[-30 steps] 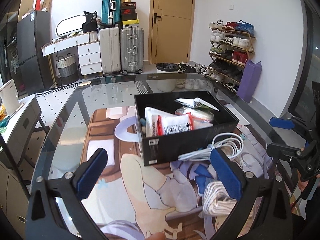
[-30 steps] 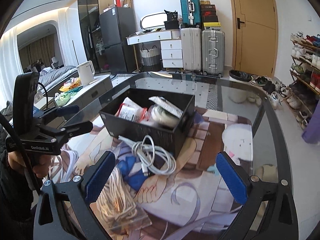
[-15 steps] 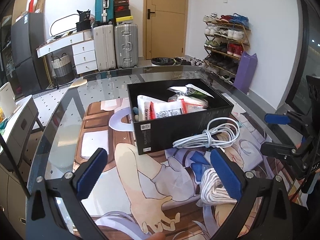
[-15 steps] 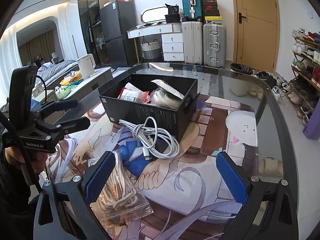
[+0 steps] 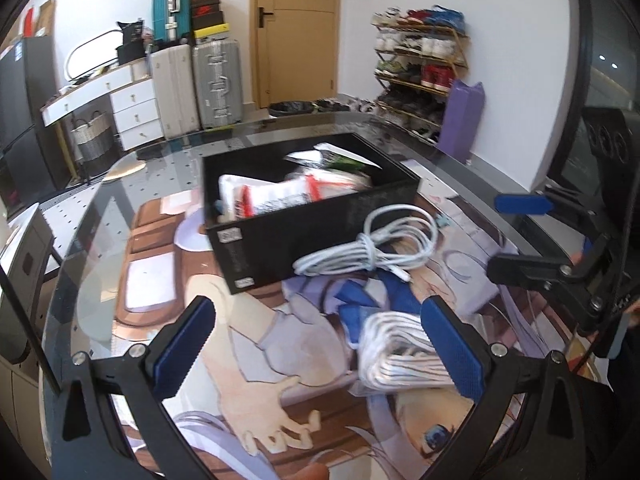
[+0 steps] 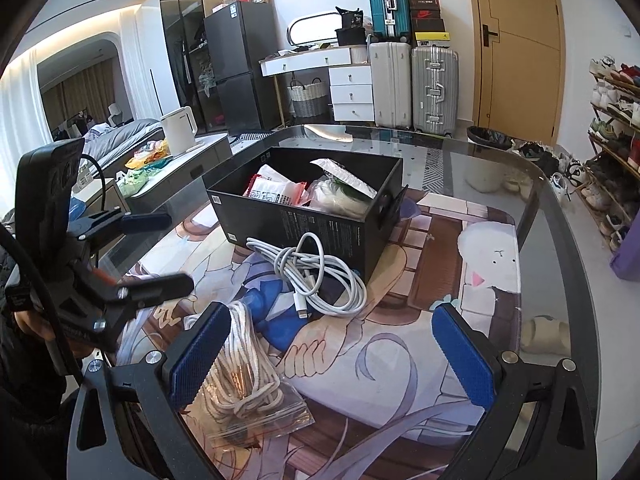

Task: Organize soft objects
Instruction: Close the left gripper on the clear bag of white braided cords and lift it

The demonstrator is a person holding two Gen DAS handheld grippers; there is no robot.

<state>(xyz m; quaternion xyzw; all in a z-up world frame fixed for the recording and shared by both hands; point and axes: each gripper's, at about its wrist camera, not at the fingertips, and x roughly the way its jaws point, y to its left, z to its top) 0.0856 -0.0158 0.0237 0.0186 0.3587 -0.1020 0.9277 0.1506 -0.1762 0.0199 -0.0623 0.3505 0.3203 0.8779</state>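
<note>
An open box [image 6: 320,224] sits on a printed mat [image 6: 472,280] that covers a glass table [image 6: 560,240]. Sealed packets [image 6: 276,192] lie inside the box. A coiled cable [image 6: 320,276] lies on the mat, touching the box's near wall. Nearer the camera, a bagged bundle of rope [image 6: 244,380] lies on the mat, just beside the cable. Behind the table, two suitcases [image 6: 412,84] stand upright to the right of a set of drawers [image 6: 352,94], with a door [image 6: 516,44] further right
</note>
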